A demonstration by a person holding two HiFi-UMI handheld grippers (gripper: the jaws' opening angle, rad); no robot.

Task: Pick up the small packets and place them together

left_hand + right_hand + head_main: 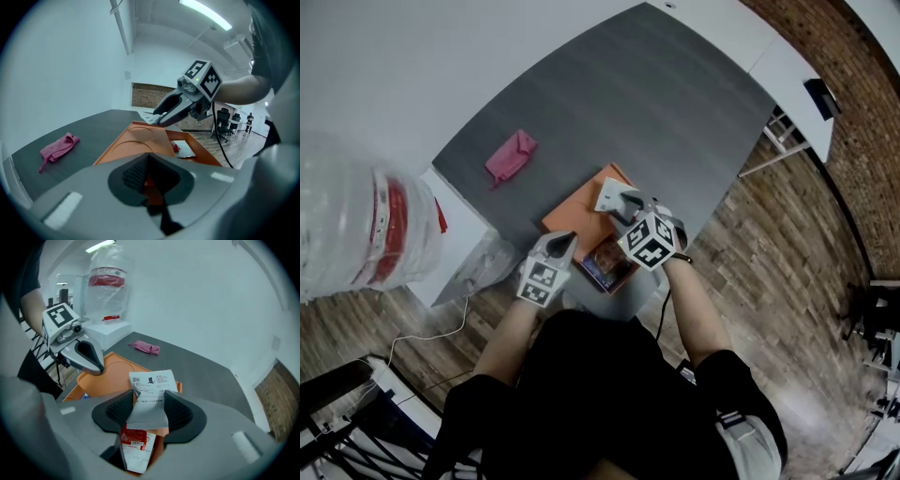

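A wood-plank floor (787,281) spreads to the right of a dark grey table (675,103), with a brick wall (853,56) at the far right; desks and chairs beyond it are too small to make out. On the left a large clear container (356,225) with a red band stands on a white cabinet (459,234), blurred and cut off by the frame edge. The person's dark top fills the near part of the head view and hides the near edge of the table.

An orange tray (581,211) sits at the near side of the table, partly covered by both grippers. A pink cloth (511,156) lies crumpled on the table, well apart from the tray, to its far left.

The left gripper (562,242) hangs over the tray's near left corner; its fingers stand together or very nearly so, with nothing between them and only a sliver of orange showing past the pads. The right gripper (149,404) is over the tray's right part, and its fingers are clamped on a white packet (153,383) that sticks out past the fingertips, printed side up, above the tray.

Lower down, deep between the same fingers, a red-and-white packet (136,446) shows; whether it is gripped too or lies in the tray underneath cannot be told. In the head view a darker packet (605,262) lies in the tray's near compartment, between the two grippers, its print unreadable
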